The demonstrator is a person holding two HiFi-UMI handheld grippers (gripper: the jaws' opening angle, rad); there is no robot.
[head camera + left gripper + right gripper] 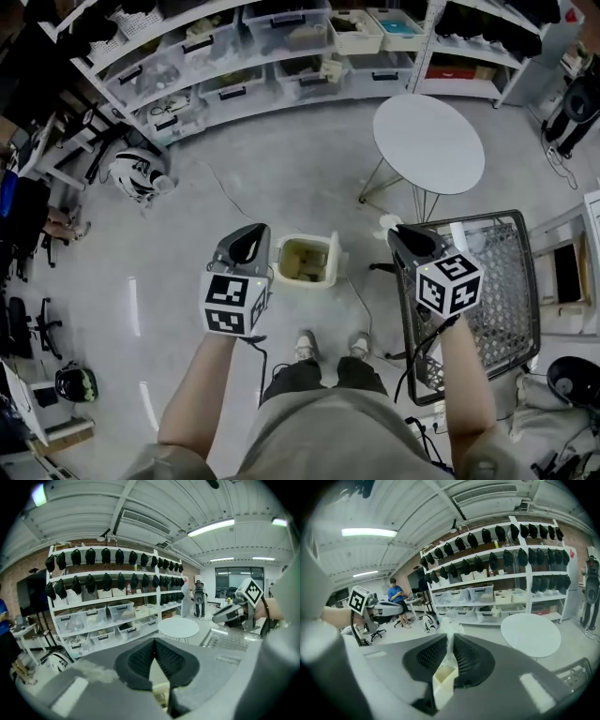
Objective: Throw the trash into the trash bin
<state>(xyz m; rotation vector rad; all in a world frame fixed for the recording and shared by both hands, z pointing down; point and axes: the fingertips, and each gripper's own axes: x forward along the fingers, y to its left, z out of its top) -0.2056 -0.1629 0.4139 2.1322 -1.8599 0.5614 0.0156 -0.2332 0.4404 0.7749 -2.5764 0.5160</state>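
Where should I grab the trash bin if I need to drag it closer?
Pinch the near rim of the trash bin from straight above with the left tongs, opened first. It stands upright with its top open, so the thin wall should slide between them. The right tongs are shut on white trash.

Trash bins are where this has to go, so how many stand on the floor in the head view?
1. The open white trash bin stands on the floor, just ahead of the person's shoes. Others may be hidden outside the view.
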